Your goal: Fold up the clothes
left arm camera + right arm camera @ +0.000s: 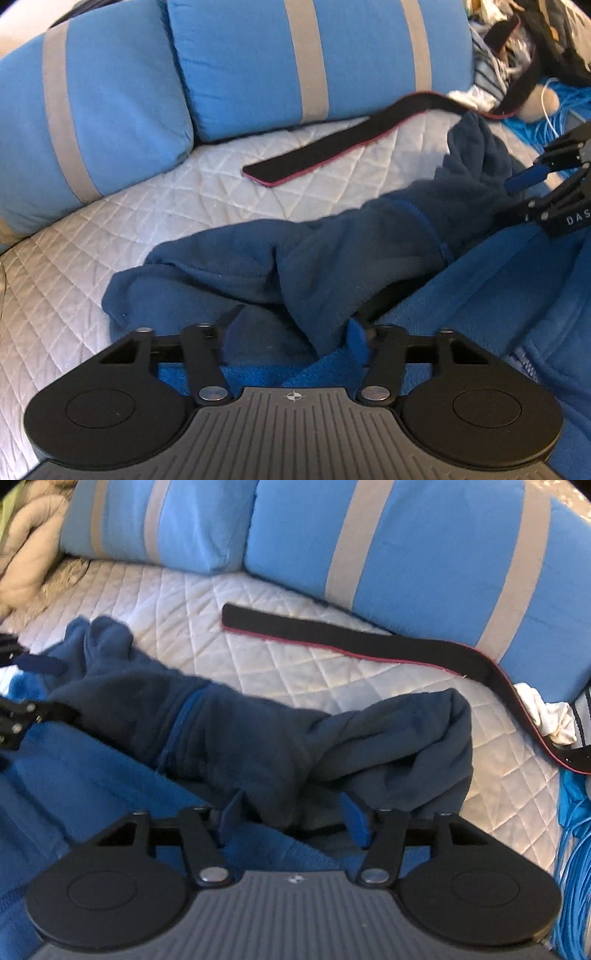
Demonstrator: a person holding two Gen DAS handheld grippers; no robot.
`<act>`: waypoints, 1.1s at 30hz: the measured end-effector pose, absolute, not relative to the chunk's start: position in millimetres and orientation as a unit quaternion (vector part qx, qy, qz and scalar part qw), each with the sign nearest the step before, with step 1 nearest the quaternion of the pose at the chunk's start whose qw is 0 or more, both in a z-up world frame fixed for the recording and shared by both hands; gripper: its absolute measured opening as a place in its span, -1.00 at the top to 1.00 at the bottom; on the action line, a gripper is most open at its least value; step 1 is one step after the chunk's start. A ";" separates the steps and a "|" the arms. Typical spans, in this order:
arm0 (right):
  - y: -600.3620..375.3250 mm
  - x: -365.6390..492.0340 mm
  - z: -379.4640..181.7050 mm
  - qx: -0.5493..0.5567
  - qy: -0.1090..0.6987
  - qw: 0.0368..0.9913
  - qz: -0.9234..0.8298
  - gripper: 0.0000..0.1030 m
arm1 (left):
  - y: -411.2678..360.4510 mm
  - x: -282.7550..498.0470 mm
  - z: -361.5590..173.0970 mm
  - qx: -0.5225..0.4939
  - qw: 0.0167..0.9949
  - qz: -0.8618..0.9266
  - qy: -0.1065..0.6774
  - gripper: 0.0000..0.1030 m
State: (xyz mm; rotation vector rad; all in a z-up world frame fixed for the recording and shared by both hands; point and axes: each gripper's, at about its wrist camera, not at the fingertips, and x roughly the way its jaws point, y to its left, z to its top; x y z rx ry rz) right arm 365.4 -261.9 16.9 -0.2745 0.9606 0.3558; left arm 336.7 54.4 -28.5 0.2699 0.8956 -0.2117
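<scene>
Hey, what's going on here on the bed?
A person is folding a blue fleece garment on a quilted white bedspread, a handheld gripper in each hand. The left gripper and right gripper both have bunched fleece between their fingers. A black strap lies beyond, near striped blue pillows.
</scene>
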 end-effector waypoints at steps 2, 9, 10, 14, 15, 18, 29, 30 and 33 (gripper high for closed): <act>-258.6 365.3 14.3 -0.137 0.467 0.855 0.178 0.49 | 53.9 338.6 -26.9 0.122 0.883 -0.107 0.439 0.80; -250.3 371.4 35.9 -0.138 0.432 0.871 0.186 0.73 | 63.9 357.4 7.9 0.083 0.898 -0.104 0.420 0.84; -251.4 373.8 42.1 -0.133 0.423 0.877 0.184 0.73 | 65.6 363.5 13.6 0.077 0.903 -0.099 0.411 0.84; -257.6 396.0 64.3 -0.086 0.380 0.906 0.165 0.73 | 71.6 392.5 29.4 0.045 0.924 -0.065 0.374 0.83; -259.0 402.4 69.5 -0.073 0.368 0.913 0.159 0.72 | 72.8 400.8 31.8 0.035 0.929 -0.055 0.363 0.78; -259.9 416.6 79.5 -0.053 0.295 0.947 0.114 -0.24 | 81.6 421.9 37.0 -0.006 0.944 -0.009 0.330 0.22; -271.6 415.1 89.0 -0.037 0.270 0.955 0.117 -0.98 | 94.7 413.1 23.1 0.008 0.947 -0.008 0.320 -0.29; -270.5 415.2 85.7 -0.042 0.278 0.952 0.122 -0.98 | 94.5 412.5 19.1 0.010 0.946 -0.015 0.325 -0.29; -265.2 416.5 76.3 -0.069 0.302 0.940 0.142 -0.97 | 97.8 412.8 9.4 0.010 0.940 -0.043 0.337 -0.29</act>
